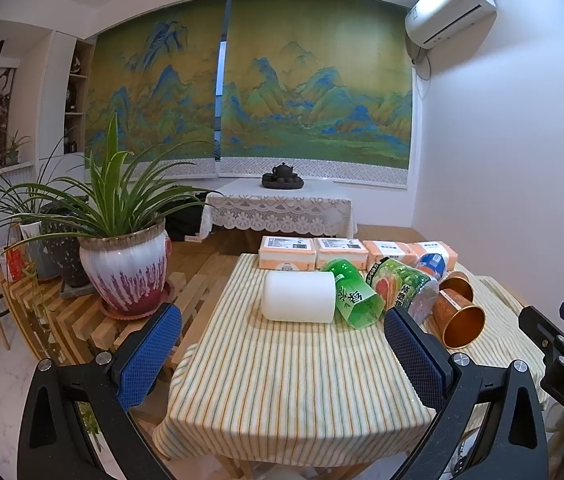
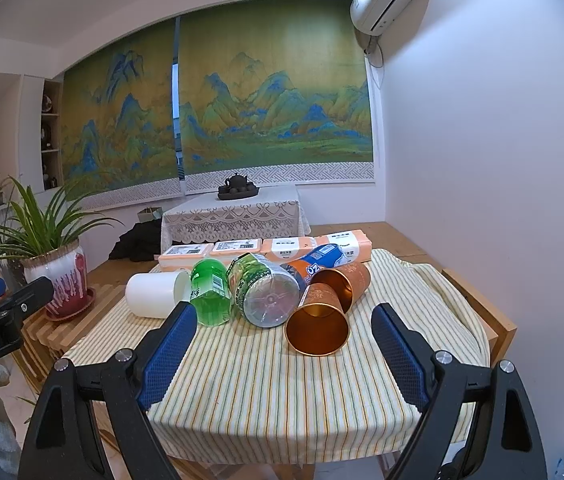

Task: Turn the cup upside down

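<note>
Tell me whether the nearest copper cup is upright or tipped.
Tipped. The copper cup lies on its side on the striped tablecloth, its open mouth facing the camera.

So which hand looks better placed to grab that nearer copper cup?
Probably the right gripper: the copper cup lies on its side almost between its open fingers. From the left gripper it sits off to the right.

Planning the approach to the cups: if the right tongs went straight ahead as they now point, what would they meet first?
Probably the nearer copper cup, lying on its side with its mouth toward the open right tongs. It sits slightly right of centre between the fingers; depth is hard to judge.
</note>
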Motion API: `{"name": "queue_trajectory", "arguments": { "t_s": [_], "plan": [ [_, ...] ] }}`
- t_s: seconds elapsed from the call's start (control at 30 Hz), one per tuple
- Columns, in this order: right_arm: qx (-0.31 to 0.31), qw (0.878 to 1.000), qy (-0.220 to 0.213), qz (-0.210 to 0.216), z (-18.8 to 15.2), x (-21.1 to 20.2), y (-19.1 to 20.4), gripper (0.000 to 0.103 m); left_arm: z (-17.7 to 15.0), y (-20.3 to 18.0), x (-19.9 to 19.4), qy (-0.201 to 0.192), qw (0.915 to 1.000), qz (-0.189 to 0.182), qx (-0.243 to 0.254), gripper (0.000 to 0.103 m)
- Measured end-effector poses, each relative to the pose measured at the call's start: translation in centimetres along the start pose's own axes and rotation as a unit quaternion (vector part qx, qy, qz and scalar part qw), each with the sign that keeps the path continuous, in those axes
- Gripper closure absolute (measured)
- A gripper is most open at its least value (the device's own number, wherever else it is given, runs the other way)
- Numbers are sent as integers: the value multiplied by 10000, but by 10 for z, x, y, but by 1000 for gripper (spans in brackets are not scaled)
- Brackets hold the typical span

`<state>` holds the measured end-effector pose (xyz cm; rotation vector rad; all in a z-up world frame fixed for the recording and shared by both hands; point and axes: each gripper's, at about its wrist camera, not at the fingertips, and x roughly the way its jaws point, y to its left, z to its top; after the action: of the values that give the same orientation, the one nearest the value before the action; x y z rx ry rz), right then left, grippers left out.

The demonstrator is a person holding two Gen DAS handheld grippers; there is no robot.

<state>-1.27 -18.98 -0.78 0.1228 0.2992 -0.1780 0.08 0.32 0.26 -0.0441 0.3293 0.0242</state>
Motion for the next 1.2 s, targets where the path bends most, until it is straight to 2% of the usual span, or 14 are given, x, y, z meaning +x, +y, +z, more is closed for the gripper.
{"name": "queue_trajectory", "arguments": {
  "t_s": [0.7,1.2],
  "plan": [
    [51,9991,-345,-245,8,-11,-4,17,-1,-2,1,14,10000,-23,5,0],
    [99,9986,-426,-299,14,-15,-7,17,-1,-5,-1,2,10000,-51,30,0]
  ]
}}
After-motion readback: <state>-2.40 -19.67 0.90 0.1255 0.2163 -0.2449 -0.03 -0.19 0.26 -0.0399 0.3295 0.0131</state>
